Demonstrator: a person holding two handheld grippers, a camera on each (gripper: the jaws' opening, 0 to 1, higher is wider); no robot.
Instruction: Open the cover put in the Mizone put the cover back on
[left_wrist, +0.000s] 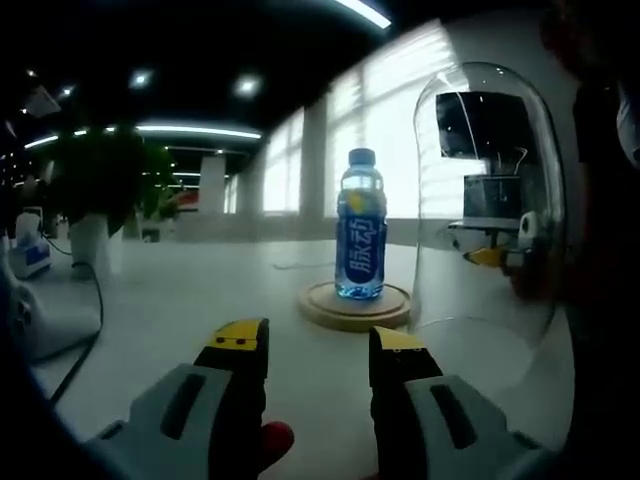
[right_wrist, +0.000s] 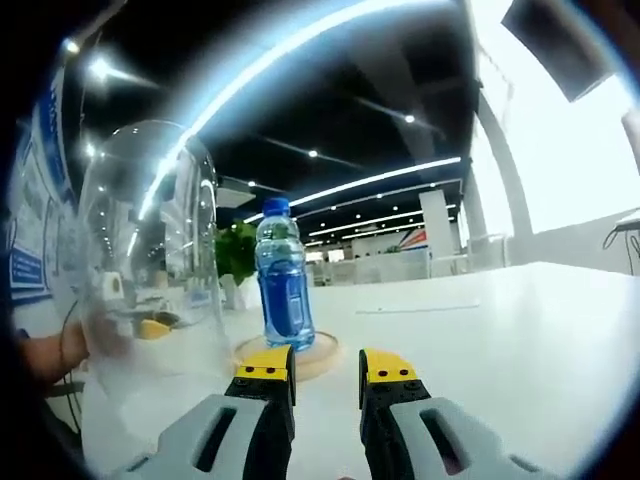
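In the left gripper view, your left gripper (left_wrist: 318, 348) sits low over the white table (left_wrist: 200, 300) with its yellow-tipped jaws spread apart and nothing between them. Ahead of it, the Mizone bottle (left_wrist: 360, 225) stands upright on the round wooden base (left_wrist: 355, 305), blue label facing you, blue cap on top. The clear glass cover (left_wrist: 490, 200) is off the base and stands just to the right of it, upright, dome end up; whether it rests on the table or is held above it cannot be told. A potted plant (left_wrist: 95, 180) stands far left, and a dark cable (left_wrist: 85, 320) runs along the table at near left.

In the right gripper view, your right gripper (right_wrist: 327, 372) also has its jaws spread and empty, pointed at the near edge of the wooden base (right_wrist: 290, 355). The Mizone bottle (right_wrist: 284, 275) stands upright on that base. The glass cover (right_wrist: 150, 260) appears to the left of the bottle, clear of the base. A hand (right_wrist: 60, 350) shows at the far left edge, behind the glass.
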